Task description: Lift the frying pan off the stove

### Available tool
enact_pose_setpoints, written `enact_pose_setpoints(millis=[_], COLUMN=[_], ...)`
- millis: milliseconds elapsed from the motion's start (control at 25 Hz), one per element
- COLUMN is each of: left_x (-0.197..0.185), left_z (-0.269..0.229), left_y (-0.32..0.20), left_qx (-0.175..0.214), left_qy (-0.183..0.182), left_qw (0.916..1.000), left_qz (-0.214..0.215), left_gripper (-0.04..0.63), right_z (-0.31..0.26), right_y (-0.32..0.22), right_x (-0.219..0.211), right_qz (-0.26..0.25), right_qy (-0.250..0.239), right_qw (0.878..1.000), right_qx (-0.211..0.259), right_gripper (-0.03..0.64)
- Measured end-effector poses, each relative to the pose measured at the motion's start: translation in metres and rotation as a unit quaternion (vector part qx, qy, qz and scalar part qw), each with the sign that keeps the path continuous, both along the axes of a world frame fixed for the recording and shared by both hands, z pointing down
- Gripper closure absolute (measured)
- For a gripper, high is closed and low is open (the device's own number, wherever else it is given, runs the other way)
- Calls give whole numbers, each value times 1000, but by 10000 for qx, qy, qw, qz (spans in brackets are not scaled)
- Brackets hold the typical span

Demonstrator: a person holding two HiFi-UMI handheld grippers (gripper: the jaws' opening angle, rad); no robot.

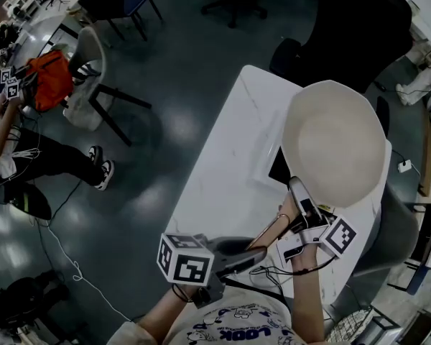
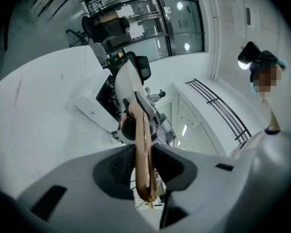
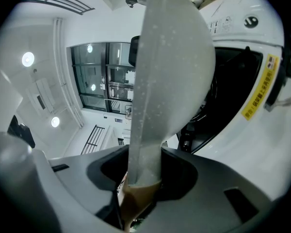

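The left tool [image 2: 145, 153] and right tool [image 3: 144, 165] clamp the frying pan [image 1: 335, 142] above the white table [image 1: 223, 171], grey floor [image 1: 179, 70] around.

I count two claws of my own, the left gripper [image 1: 262, 251] and the right gripper [image 1: 296, 187], each bearing one marker cube [image 1: 184, 259]. Between their jaws is one frying pan [image 1: 335, 142]. Just ahead of the right claw is one stove [image 1: 276, 167] on one white table [image 1: 223, 185]. Far off my left claw's side are one orange bag [image 1: 49, 77] and two chairs [image 1: 86, 63].
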State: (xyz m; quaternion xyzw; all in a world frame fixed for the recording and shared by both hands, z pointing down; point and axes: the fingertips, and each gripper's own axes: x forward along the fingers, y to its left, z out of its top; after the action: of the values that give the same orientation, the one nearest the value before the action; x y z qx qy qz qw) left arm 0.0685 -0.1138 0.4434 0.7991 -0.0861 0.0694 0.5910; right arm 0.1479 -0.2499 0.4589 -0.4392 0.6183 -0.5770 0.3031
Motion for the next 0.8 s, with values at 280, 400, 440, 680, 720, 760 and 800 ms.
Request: enact_pose_setpoints(millis=[280, 400, 440, 680, 720, 760, 800], left_x=[-3, -5, -7, -16, -17, -18, -18], left_z=[-15, -23, -26, -38, -39, -41, -42], left_y=[1, 4, 5, 9, 11, 13, 15], left_qx=[140, 188, 216, 326, 328, 325, 319], left_qy=[142, 229, 241, 314, 334, 354, 373], left_qw=[9998, 9995, 9995, 9989, 9989, 9988, 9987], left_qz=[74, 57, 54, 84, 88, 92, 96], left_gripper=[474, 474, 476, 476, 476, 476, 476], right_z=[-29, -43, -47, -62, -63, -64, -65], right_y=[-4, -3, -2, 2, 4, 6, 8], right_x=[-9, -14, -16, -25, -27, -28, -28], right_qz=[-199, -228, -235, -257, -257, -257, -256], right_qy=[280, 292, 281, 200, 183, 169, 160], right_qw=[9990, 9984, 9982, 9976, 9976, 9976, 9976], right_qx=[300, 435, 477, 613, 615, 618, 620], right_gripper=[451, 449, 449, 449, 449, 449, 449])
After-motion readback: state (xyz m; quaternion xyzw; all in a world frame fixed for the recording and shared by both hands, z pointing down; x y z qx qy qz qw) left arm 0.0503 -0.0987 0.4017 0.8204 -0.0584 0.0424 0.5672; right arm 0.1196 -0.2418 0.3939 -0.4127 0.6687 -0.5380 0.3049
